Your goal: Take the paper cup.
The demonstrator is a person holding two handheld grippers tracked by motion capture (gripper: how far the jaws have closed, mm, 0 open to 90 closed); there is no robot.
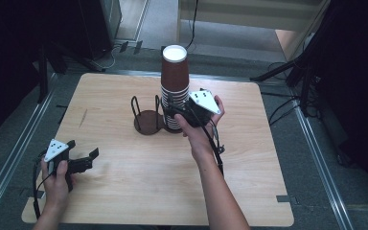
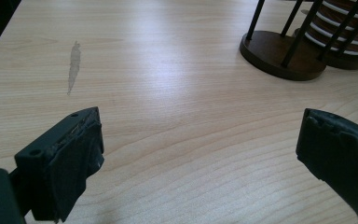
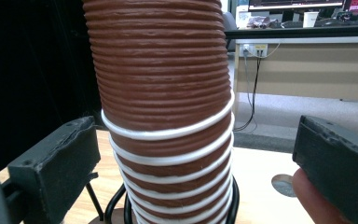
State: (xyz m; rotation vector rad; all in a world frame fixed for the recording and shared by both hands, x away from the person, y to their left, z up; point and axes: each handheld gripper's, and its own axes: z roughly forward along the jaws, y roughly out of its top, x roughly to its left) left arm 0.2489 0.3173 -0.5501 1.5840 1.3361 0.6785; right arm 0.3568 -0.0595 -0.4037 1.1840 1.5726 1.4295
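Wooden counter [image 1: 124, 191] bore a cup stack [image 1: 174, 86] beside an empty holder [image 1: 147, 120]. Right gripper [image 1: 172, 111] straddled the stack, jaws released. Left gripper [image 1: 84, 153] hovered unclenched.

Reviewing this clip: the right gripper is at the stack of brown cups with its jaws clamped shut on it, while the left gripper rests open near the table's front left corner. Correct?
Not quite. The right gripper is at the stack of brown cups, but its jaws stand open on either side, apart from the cups, as the right gripper view shows. The left gripper is open near the front left corner, as stated.
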